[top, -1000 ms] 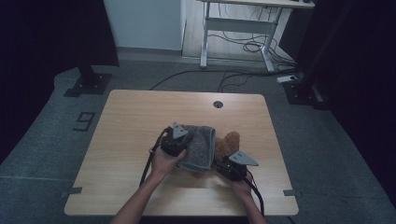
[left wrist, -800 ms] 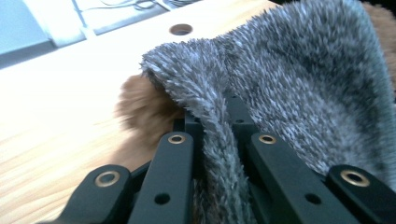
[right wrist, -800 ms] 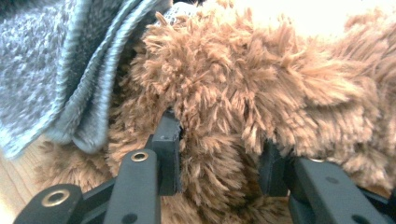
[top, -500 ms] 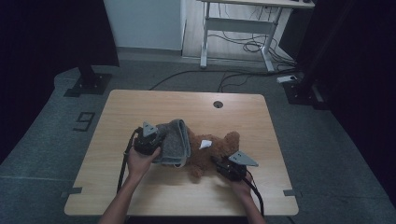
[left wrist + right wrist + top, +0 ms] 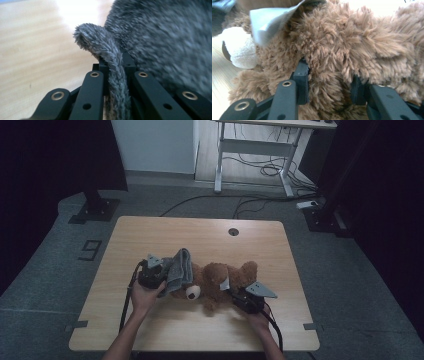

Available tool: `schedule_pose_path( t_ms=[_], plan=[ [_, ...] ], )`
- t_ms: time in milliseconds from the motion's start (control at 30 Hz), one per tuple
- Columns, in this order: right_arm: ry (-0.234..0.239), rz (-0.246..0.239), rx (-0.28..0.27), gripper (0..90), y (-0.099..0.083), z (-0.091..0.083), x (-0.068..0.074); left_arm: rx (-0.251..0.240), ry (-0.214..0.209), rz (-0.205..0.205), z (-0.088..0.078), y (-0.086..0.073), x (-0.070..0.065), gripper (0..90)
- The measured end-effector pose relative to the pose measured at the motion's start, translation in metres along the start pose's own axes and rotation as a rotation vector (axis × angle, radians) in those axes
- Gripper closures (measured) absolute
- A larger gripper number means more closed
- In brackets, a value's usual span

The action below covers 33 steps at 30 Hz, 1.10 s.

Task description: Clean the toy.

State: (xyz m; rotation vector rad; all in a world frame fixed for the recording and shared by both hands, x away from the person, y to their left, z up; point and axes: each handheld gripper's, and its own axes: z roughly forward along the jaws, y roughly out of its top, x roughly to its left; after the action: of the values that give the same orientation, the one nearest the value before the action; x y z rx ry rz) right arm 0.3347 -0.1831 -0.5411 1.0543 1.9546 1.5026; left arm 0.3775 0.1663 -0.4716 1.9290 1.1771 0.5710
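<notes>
The left gripper, shut on the grey cloth, sits at the bear's head end, while the right gripper clamps its body, so the cloth peels leftward.

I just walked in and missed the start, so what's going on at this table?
A person works two handheld grippers on a wooden table. The left gripper is shut on a grey fluffy cloth, which lies bunched by the head of a brown teddy bear. The right gripper pinches the bear's fur, and the bear lies on its side on the table.
</notes>
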Motion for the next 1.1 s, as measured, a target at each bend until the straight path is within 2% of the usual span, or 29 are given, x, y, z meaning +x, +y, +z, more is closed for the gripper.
schedule_pose_path(
  t_ms=[67, 167, 200, 233, 300, 333, 367, 400, 433, 467, 500, 533, 567, 600, 633, 667, 700, 767, 800, 833, 867, 967, 1033, 1100],
  plan=[
    [0.002, 0.009, -0.002, 58.7, 0.000, 0.000, -0.001, -0.053, -0.029, 0.016, -0.010, 0.015, -0.010, 82.9],
    [0.000, 0.004, -0.002, 58.8, 0.000, 0.000, 0.000, -0.106, -0.085, 0.036, -0.020, 0.037, -0.028, 82.9],
    [-0.001, 0.005, -0.002, 58.8, 0.000, 0.000, 0.000, -0.132, -0.122, 0.065, -0.023, 0.052, -0.045, 82.9],
    [-0.001, 0.005, -0.002, 58.8, 0.000, 0.000, 0.000, -0.132, -0.122, 0.065, -0.023, 0.052, -0.045, 82.9],
    [-0.001, 0.006, -0.003, 58.7, 0.000, 0.000, 0.000, -0.147, -0.160, 0.090, -0.021, 0.066, -0.064, 82.9],
    [0.000, 0.006, -0.001, 58.7, 0.000, 0.000, 0.000, -0.156, -0.189, 0.126, -0.017, 0.079, -0.085, 82.9],
    [0.000, 0.006, -0.001, 58.7, 0.000, 0.000, 0.000, -0.156, -0.189, 0.126, -0.017, 0.079, -0.085, 82.9],
    [0.001, 0.006, -0.003, 58.7, 0.000, 0.000, 0.000, -0.155, -0.217, 0.164, -0.009, 0.090, -0.107, 82.9],
    [0.001, 0.006, -0.003, 58.7, 0.000, 0.000, 0.000, -0.155, -0.217, 0.164, -0.009, 0.090, -0.107, 82.8],
    [0.002, 0.006, -0.004, 58.7, 0.000, 0.000, -0.001, -0.154, -0.243, 0.200, 0.000, 0.098, -0.128, 82.9],
    [0.003, 0.006, -0.002, 58.7, 0.000, 0.000, -0.001, -0.154, -0.243, 0.200, 0.000, 0.098, -0.128, 82.8],
    [0.003, 0.006, -0.003, 58.7, 0.000, 0.000, -0.001, -0.149, -0.276, 0.223, 0.011, 0.104, -0.148, 82.8],
    [0.003, 0.006, -0.003, 58.7, 0.000, 0.000, -0.001, -0.149, -0.276, 0.223, 0.011, 0.104, -0.148, 82.8],
    [0.003, 0.005, -0.003, 58.7, -0.001, 0.000, -0.001, -0.135, -0.324, 0.227, 0.025, 0.108, -0.165, 82.8],
    [0.003, 0.005, -0.003, 58.7, -0.001, 0.000, -0.001, -0.135, -0.324, 0.227, 0.025, 0.108, -0.165, 82.8],
    [0.002, 0.005, -0.005, 58.7, -0.001, 0.000, 0.000, -0.095, -0.343, 0.248, 0.039, 0.109, -0.179, 82.7],
    [0.000, 0.004, -0.006, 58.7, -0.001, 0.000, 0.000, -0.095, -0.343, 0.248, 0.039, 0.109, -0.179, 82.7],
    [0.001, 0.005, -0.007, 58.7, -0.001, -0.001, 0.000, -0.026, -0.318, 0.305, 0.055, 0.104, -0.190, 82.7],
    [0.000, 0.002, -0.008, 58.7, -0.001, -0.001, 0.001, 0.027, -0.304, 0.319, 0.070, 0.096, -0.193, 82.6],
    [0.000, 0.002, -0.008, 58.7, -0.001, -0.001, 0.001, 0.027, -0.304, 0.319, 0.070, 0.096, -0.193, 82.7],
    [0.001, 0.006, -0.005, 58.7, -0.001, -0.001, 0.001, 0.040, -0.303, 0.295, 0.079, 0.088, -0.190, 82.7],
    [0.002, 0.012, 0.005, 58.7, -0.002, 0.000, 0.000, 0.034, -0.313, 0.244, 0.080, 0.083, -0.181, 82.8],
    [0.000, 0.006, 0.005, 58.7, -0.002, 0.000, 0.001, 0.035, -0.309, 0.237, 0.077, 0.083, -0.177, 82.8],
    [-0.002, 0.008, 0.006, 58.7, -0.002, 0.000, 0.001, 0.032, -0.295, 0.249, 0.072, 0.082, -0.174, 82.8]
  ],
)
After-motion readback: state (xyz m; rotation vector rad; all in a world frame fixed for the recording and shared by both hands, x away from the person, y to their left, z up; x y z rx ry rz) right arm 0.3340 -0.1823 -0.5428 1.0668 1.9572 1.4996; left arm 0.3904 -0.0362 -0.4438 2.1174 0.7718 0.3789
